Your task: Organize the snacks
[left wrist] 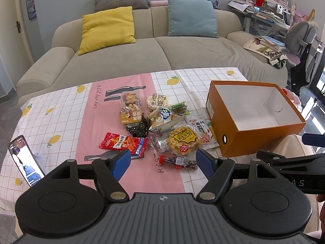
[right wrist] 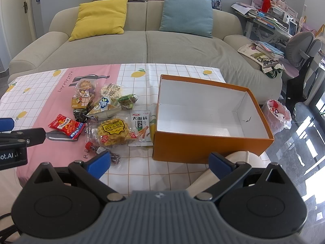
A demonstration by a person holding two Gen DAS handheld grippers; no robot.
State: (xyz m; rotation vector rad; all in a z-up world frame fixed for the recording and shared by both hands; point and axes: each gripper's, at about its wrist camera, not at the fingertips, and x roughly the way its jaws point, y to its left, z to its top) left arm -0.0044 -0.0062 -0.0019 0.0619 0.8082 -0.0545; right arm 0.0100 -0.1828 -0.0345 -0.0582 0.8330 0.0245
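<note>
Several snack packs lie in a heap on the tablecloth (left wrist: 61, 105): a red packet (left wrist: 124, 143), a yellow waffle pack (left wrist: 184, 140), a white spicy-strip pack (right wrist: 142, 127), a nut bag (left wrist: 130, 109) and a small red-capped bottle (left wrist: 176, 161). An empty orange box (left wrist: 254, 130) (right wrist: 211, 144) stands open to their right. My left gripper (left wrist: 163, 162) hovers open just short of the bottle. My right gripper (right wrist: 160, 162) hangs open near the table's front edge, in front of the box. Neither holds anything.
A phone (left wrist: 25, 160) leans upright at the table's left front. Behind the table runs a beige sofa (right wrist: 142, 46) with yellow and blue cushions. A cluttered desk, grey chair (right wrist: 302, 48) and bagged bin (right wrist: 277, 116) stand at the right.
</note>
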